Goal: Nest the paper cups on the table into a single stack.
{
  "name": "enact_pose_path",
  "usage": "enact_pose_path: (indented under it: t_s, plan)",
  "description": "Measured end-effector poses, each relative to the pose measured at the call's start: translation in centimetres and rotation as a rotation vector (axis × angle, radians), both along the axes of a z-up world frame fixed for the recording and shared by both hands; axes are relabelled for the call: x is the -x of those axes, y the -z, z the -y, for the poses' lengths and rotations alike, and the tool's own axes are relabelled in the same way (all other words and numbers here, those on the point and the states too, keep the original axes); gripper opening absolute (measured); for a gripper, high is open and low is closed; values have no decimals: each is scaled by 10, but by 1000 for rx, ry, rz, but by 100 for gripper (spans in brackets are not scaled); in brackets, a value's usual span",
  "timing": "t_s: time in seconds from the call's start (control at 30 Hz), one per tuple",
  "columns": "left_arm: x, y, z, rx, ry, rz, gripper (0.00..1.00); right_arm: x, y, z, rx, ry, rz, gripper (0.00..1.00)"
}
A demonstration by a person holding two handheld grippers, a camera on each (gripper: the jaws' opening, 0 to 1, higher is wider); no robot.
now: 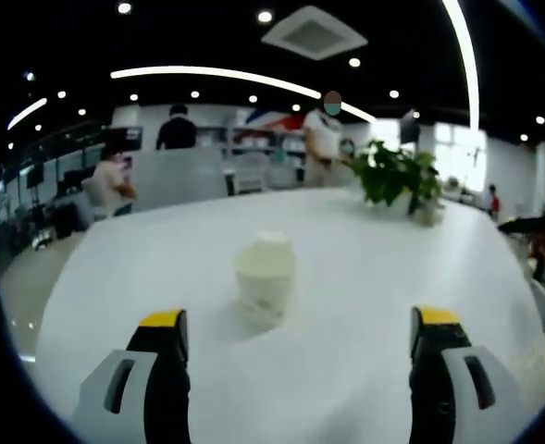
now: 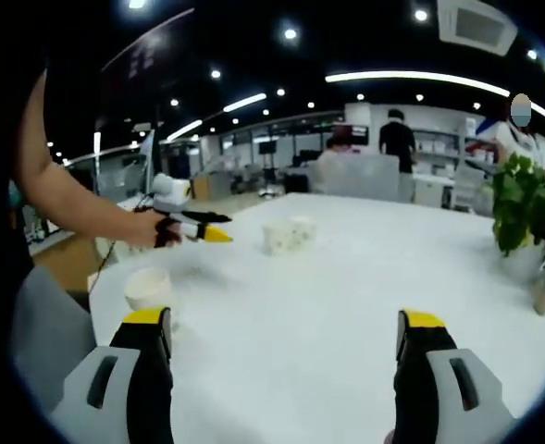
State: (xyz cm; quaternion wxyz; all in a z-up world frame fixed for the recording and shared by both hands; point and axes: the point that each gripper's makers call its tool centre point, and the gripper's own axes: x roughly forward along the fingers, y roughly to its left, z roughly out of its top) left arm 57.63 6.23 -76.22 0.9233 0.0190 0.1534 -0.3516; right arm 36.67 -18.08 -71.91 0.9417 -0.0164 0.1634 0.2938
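We see a cup [image 1: 265,277] lying on its side on the white table [image 1: 365,268], ahead of and between the left gripper [image 1: 300,338]'s jaws, which stand wide apart and hold nothing. In the right gripper view that cup [image 2: 288,234] lies mid-table, and a second cup [image 2: 148,288] stands upright near the table's edge, just beyond our right gripper [image 2: 286,338], also spread and empty. The left gripper [image 2: 198,227] hovers over the table, held by a hand [image 2: 147,228]. A plant [image 1: 397,176] stands at the far side. We can read no writing on the cups.
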Motion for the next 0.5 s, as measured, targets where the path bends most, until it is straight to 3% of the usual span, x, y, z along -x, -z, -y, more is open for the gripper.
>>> enact_pose_path:
  t_s: [0.17, 0.5]
  plan:
    - [-23, 8, 8, 10, -2, 6, 99, 1, 4, -3, 2, -8, -14, 100]
    - [-47, 17, 24, -27, 52, 32, 96, -2, 3, -16, -3, -32, -21, 100]
